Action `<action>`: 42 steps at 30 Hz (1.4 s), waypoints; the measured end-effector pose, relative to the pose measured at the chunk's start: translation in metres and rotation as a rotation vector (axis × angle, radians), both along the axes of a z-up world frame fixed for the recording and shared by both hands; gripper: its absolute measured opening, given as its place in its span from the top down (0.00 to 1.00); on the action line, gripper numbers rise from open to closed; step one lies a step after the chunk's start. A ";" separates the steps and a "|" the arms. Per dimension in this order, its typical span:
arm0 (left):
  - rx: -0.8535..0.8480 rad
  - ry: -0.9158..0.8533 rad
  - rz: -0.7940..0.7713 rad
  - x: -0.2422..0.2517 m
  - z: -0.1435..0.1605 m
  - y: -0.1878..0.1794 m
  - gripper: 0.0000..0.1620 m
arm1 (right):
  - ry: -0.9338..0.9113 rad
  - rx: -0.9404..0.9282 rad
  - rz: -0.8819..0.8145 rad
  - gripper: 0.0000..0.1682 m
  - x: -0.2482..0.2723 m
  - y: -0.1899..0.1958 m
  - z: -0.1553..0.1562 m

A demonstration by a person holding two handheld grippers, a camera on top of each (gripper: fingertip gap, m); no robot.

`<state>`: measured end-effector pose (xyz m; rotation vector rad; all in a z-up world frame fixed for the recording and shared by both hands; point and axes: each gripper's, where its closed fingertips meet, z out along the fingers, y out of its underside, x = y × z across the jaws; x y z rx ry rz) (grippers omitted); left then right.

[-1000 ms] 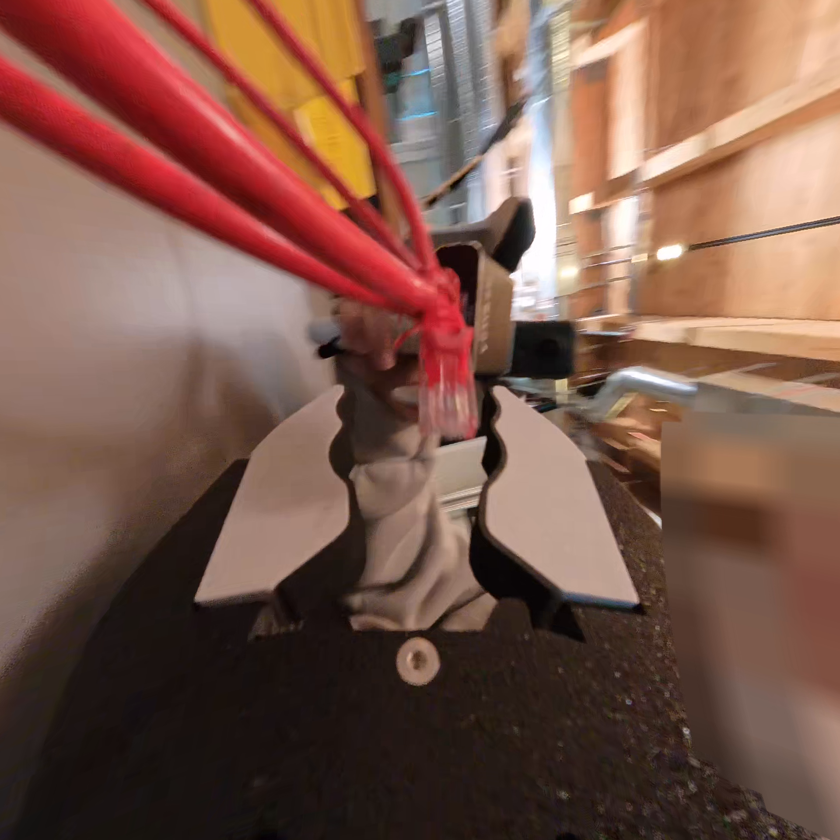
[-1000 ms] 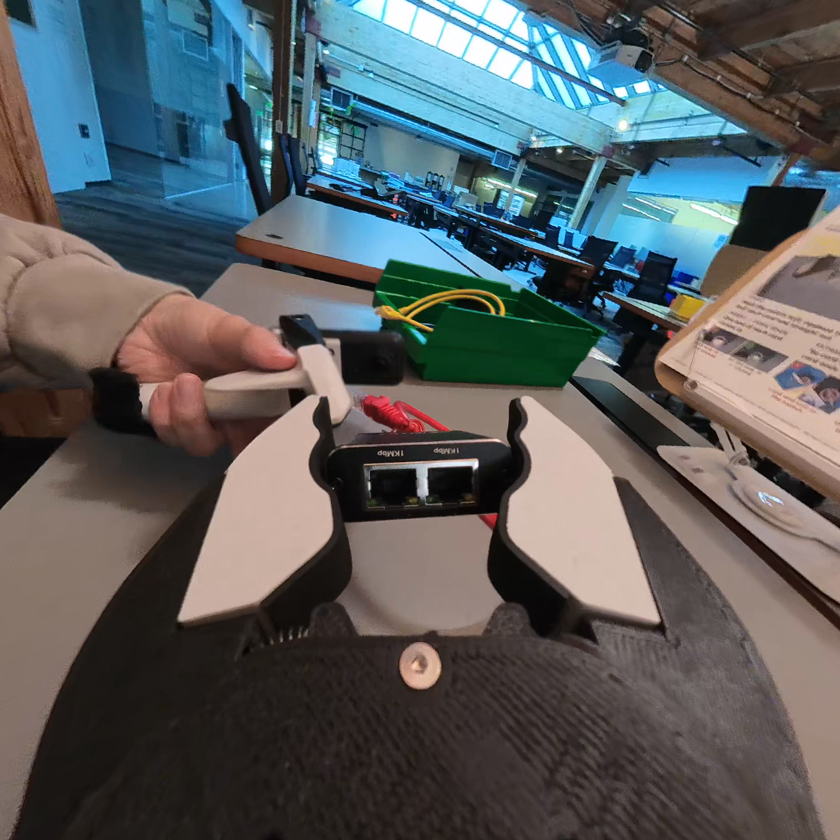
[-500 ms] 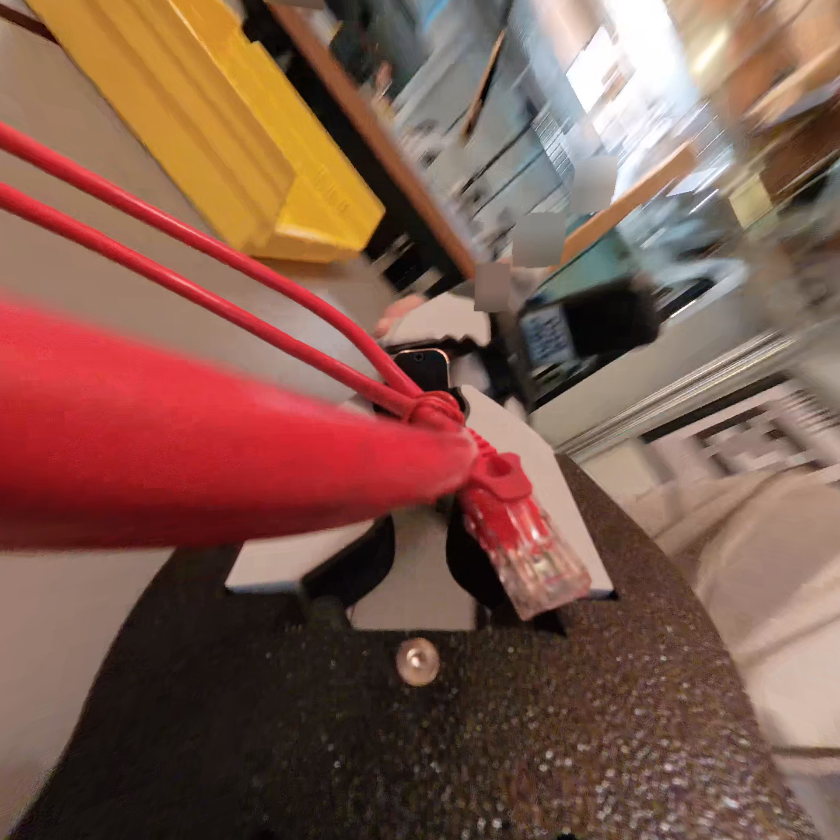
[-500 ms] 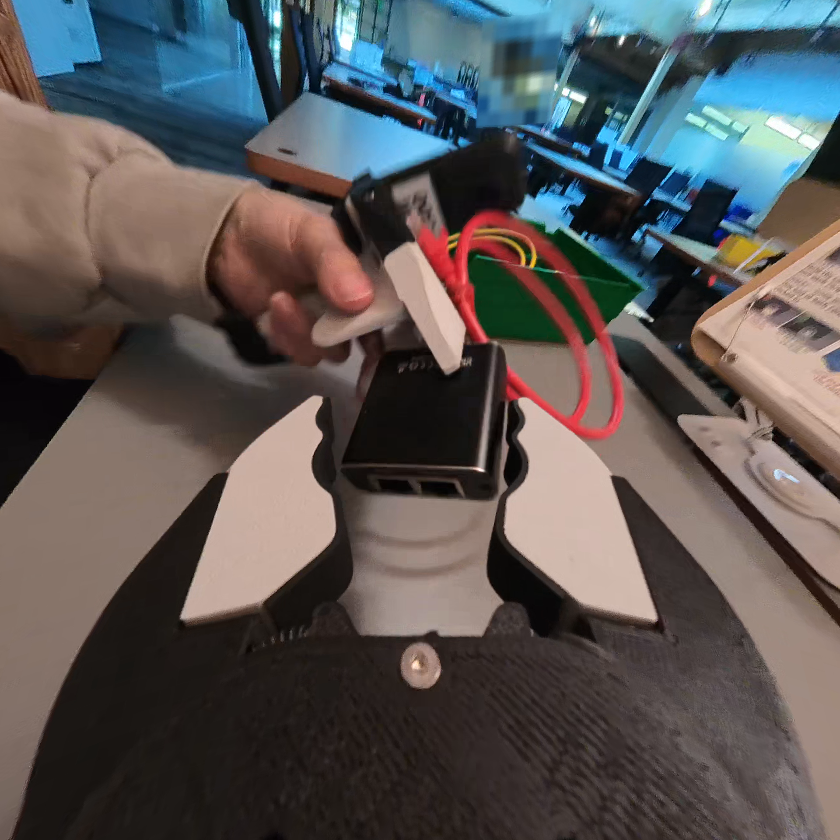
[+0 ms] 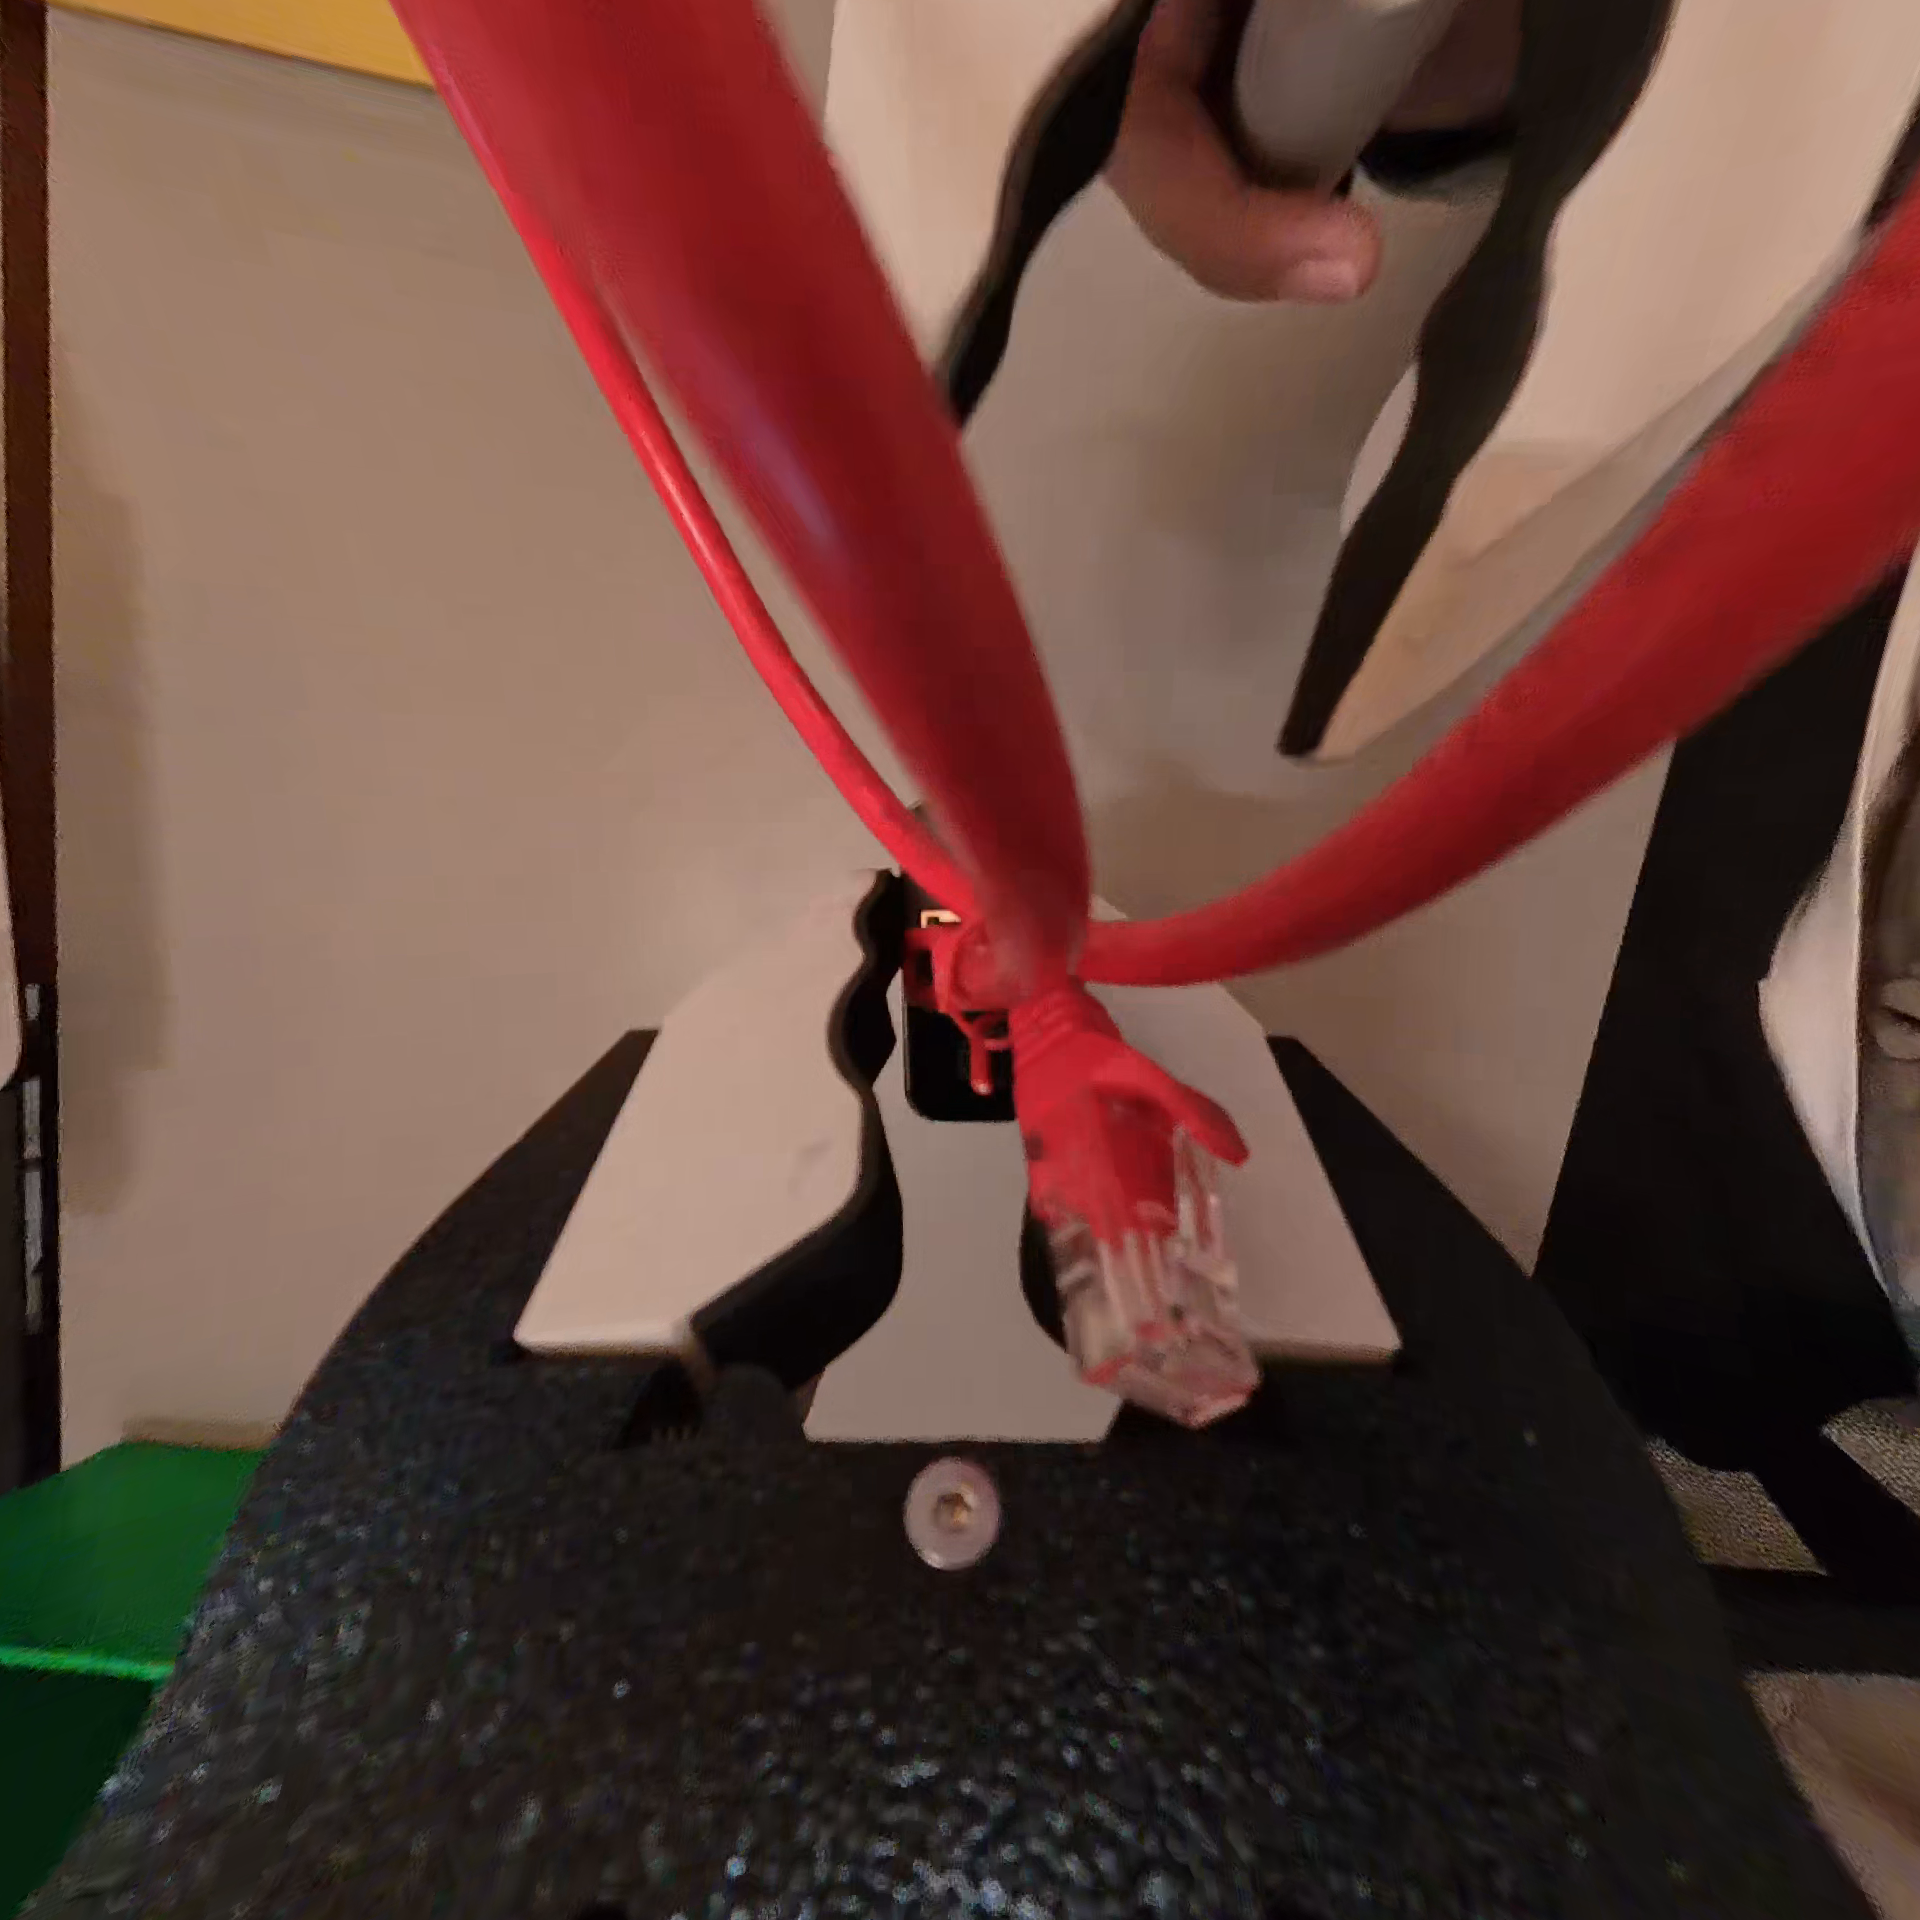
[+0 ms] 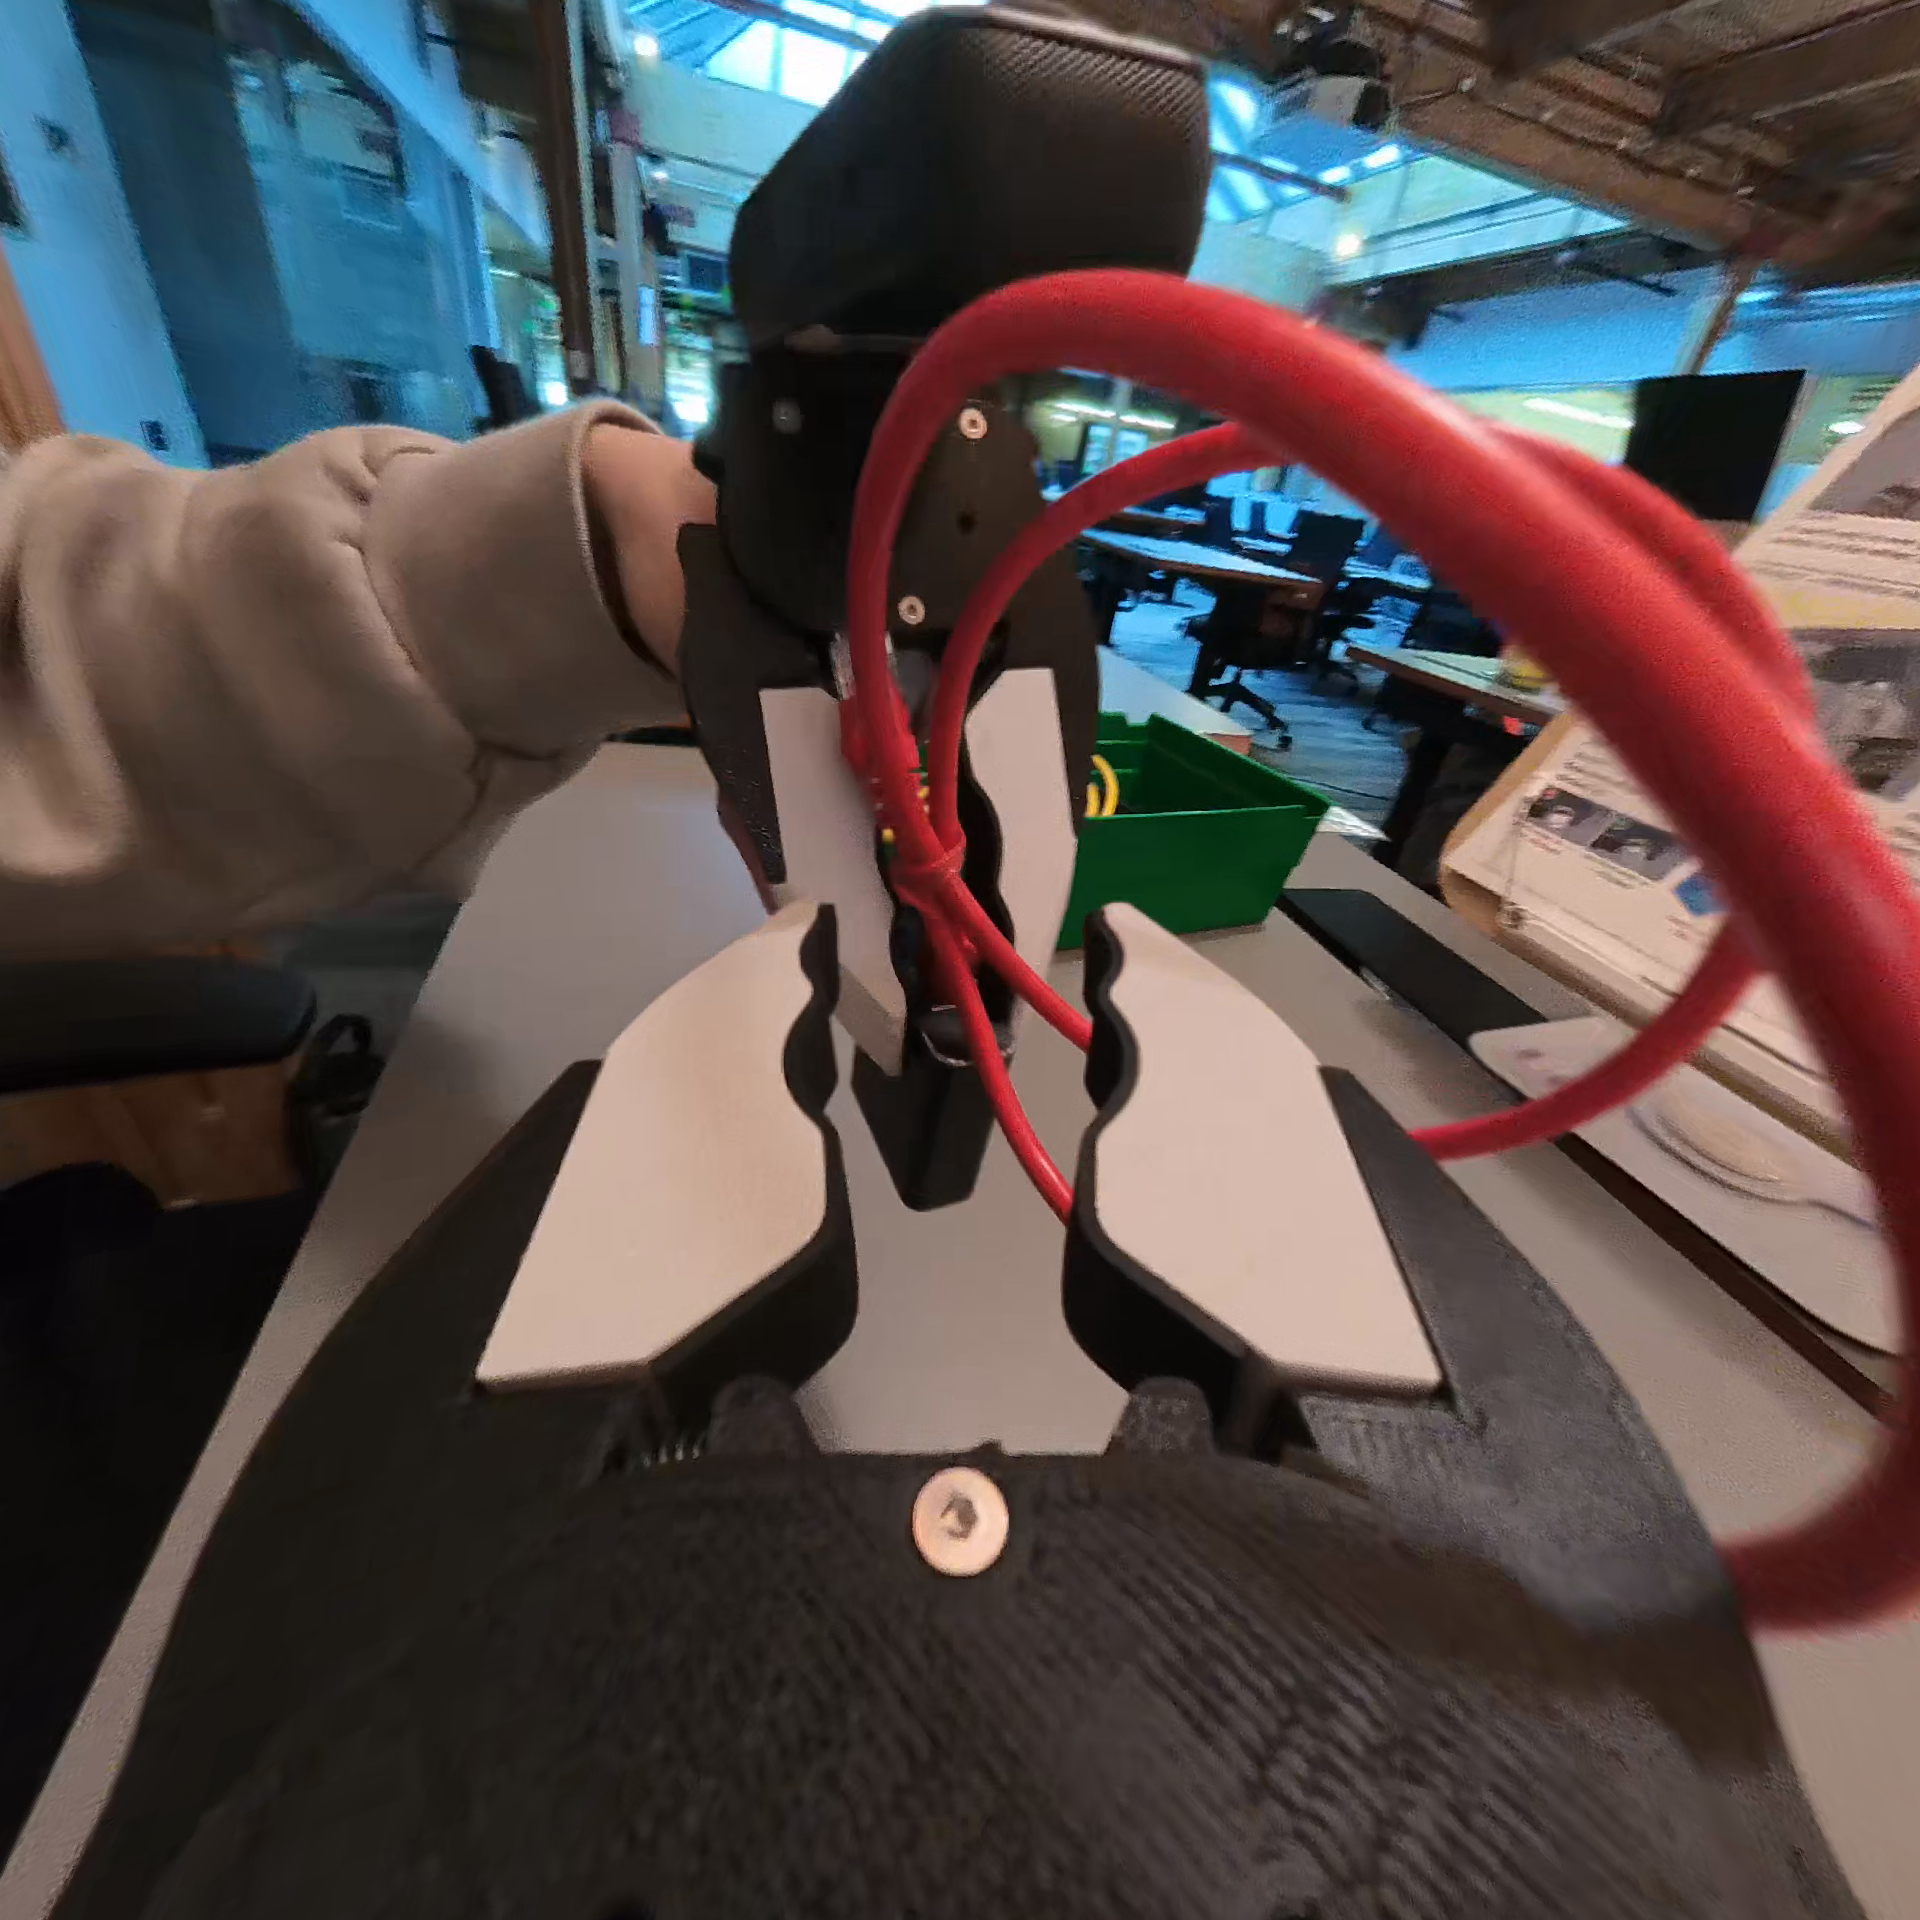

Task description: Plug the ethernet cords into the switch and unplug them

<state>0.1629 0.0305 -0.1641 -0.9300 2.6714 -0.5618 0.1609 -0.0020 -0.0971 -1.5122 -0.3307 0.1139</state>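
The left gripper (image 6: 935, 914) points downward, pinching a bundled red ethernet cord (image 6: 1558, 582), its clear plug (image 5: 1153, 1309) dangling free. The right gripper (image 6: 956, 966) is spread wide around the black switch (image 6: 925, 1132), not touching it, above a grey table (image 6: 582, 904). A green bin (image 6: 1184, 862) sits behind.
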 end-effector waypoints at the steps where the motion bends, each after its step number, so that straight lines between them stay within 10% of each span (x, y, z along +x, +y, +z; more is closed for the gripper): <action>1: -0.004 0.002 -0.015 0.000 -0.003 -0.005 0.86 | -0.005 -0.016 0.020 0.76 -0.002 -0.001 -0.004; 15: -0.009 0.067 -0.173 -0.008 -0.025 -0.033 0.85 | -0.030 -0.111 0.132 0.92 -0.018 0.004 -0.026; 24: -0.531 -0.224 0.080 0.010 0.018 -0.040 0.66 | 0.197 0.212 0.132 0.93 0.012 -0.031 0.033; 27: -0.643 -0.336 0.095 0.004 0.021 -0.045 0.82 | 0.252 0.242 0.147 0.93 0.017 -0.030 0.031; 32: -0.408 -0.554 0.140 0.009 0.019 -0.022 0.85 | 0.269 0.186 0.085 0.92 0.019 -0.019 0.024; 38: 0.220 -0.979 0.234 0.021 0.078 0.045 0.85 | 0.469 -0.290 0.104 0.58 0.021 -0.008 -0.026; 42: 0.608 -1.081 0.140 0.021 0.098 0.057 0.85 | 0.384 -0.298 0.310 0.65 -0.019 -0.032 0.003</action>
